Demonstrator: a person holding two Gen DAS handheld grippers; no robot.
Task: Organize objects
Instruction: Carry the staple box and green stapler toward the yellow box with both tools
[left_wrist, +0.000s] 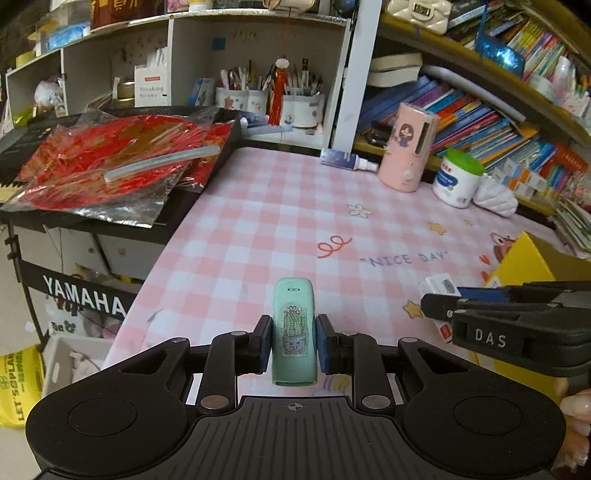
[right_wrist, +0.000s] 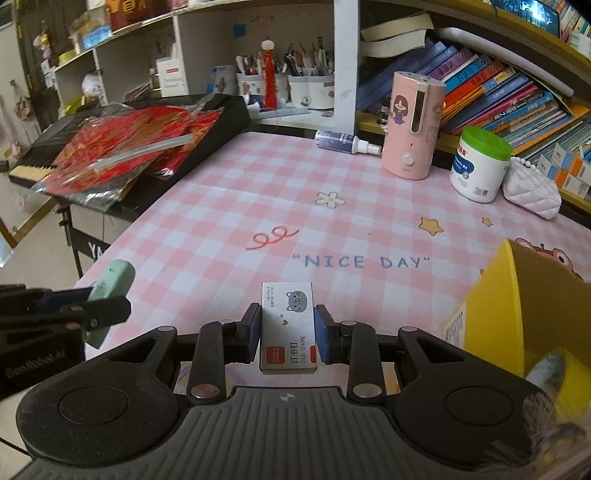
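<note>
- The left tongs (left_wrist: 294, 343) are pinching a mint-green case (left_wrist: 293, 332) with a cactus sticker, above the near desk (left_wrist: 277, 206).
- The right tongs (right_wrist: 286, 334) are pinching a white staple box (right_wrist: 287, 328) printed "24/6", left of the yellow box (right_wrist: 491, 306).
- The desk cover is reading "NICE DAY".

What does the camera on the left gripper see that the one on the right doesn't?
Only the left wrist view shows the cactus sticker on the mint-green item held by the left gripper, and the YAMAHA lettering.

Only the right wrist view shows the cat print on the staple box held by the right gripper, and inside the yellow box.

Both show the pink checked tablecloth, pink humidifier and green-lidded jar.
</note>
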